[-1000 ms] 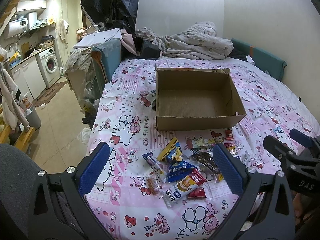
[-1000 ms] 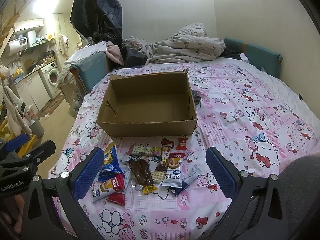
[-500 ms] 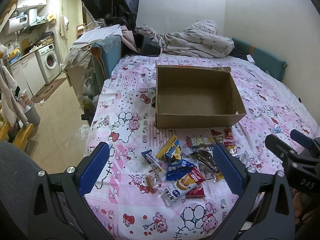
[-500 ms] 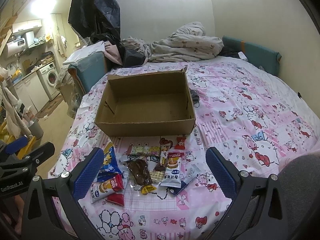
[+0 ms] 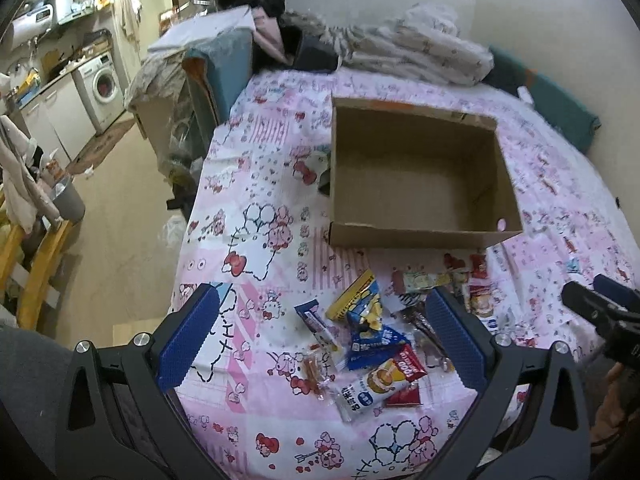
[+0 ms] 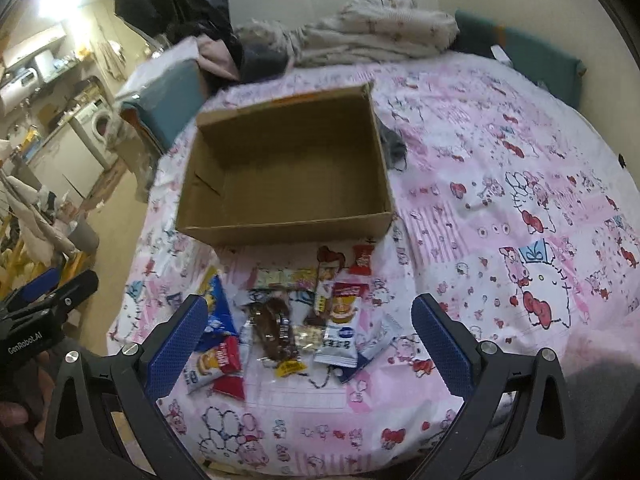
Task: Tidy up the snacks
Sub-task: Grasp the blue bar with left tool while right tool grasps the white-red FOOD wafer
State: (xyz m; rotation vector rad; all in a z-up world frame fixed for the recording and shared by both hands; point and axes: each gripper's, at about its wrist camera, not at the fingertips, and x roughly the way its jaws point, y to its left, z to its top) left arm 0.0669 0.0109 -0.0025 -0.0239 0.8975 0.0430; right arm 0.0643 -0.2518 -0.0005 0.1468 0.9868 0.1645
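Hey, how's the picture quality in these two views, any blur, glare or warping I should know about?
Left wrist view: strong fisheye bending, dark corners, the washing machine area smeared, the cardboard box and snack pile fairly sharp. Right wrist view: the same warping, motion blur softening the cardboard box rim and bedding, and a blown-out ceiling light at upper left.

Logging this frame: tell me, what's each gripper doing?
Left gripper: open, holding nothing.
Right gripper: open, holding nothing.
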